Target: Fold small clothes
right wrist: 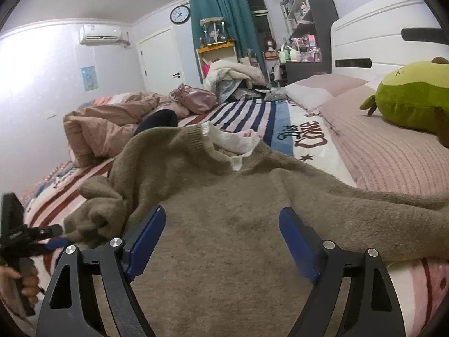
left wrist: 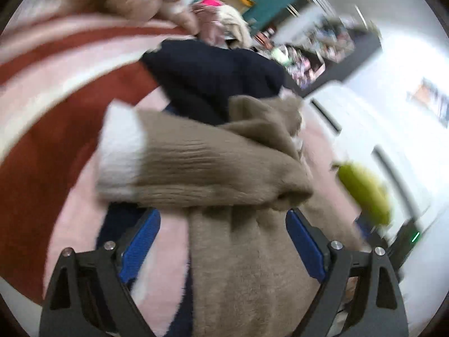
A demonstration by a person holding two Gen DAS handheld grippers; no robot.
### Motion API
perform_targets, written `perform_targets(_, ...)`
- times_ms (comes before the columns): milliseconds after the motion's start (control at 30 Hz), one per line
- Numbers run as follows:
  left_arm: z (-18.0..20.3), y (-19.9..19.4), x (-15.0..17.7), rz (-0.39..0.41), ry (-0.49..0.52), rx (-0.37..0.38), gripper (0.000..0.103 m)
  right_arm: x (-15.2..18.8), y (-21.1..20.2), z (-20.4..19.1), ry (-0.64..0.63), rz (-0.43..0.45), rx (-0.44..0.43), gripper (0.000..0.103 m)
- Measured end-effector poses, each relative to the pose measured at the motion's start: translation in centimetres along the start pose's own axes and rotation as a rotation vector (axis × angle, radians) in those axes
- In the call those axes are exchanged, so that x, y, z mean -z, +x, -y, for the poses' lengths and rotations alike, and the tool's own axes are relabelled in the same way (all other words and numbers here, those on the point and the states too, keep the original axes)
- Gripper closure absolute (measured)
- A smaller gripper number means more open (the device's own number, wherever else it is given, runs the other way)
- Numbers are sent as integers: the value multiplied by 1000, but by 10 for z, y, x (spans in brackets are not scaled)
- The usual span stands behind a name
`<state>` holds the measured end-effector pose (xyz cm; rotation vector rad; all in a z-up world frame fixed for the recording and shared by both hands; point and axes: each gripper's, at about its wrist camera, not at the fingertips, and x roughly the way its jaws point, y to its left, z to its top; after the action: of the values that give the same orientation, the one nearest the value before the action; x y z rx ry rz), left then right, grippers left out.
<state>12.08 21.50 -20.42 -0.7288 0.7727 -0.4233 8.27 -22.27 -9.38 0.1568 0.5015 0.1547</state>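
Note:
A small tan knit sweater (right wrist: pixel 224 196) with a white collar lies spread on the striped bedspread (right wrist: pixel 252 118). My right gripper (right wrist: pixel 221 224) is open, its blue pads low over the sweater's body. My left gripper (left wrist: pixel 223 224) is open around the sweater's bunched sleeve (left wrist: pixel 210 165), which has a white cuff (left wrist: pixel 120 151); this view is blurred. The left gripper also shows at the left edge of the right wrist view (right wrist: pixel 53 236), at the sleeve's end.
A dark navy garment (left wrist: pixel 213 75) lies beyond the sleeve. A green plush toy (right wrist: pixel 409 98) rests on pink pillows at the right. A rumpled pink duvet (right wrist: pixel 112 123) and a pink bag (right wrist: pixel 193 98) lie at the bed's far side.

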Motion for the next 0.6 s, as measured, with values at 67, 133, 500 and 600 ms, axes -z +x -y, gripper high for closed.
perform_targets(67, -18, 10, -6, 4, -117, 58, 15, -1, -3, -3, -2, 5, -6, 22)
perform_targets(133, -28, 9, -16, 58, -178, 108, 14, -3, -6, -6, -8, 13, -6, 22)
perform_targets(500, 29, -4, -55, 204, 31, 38, 97, -6, -21, -9, -23, 39, 11, 22)
perform_targets(600, 90, -11, -54, 222, 236, 123, 97, -6, -27, -3, -7, 49, 9, 22)
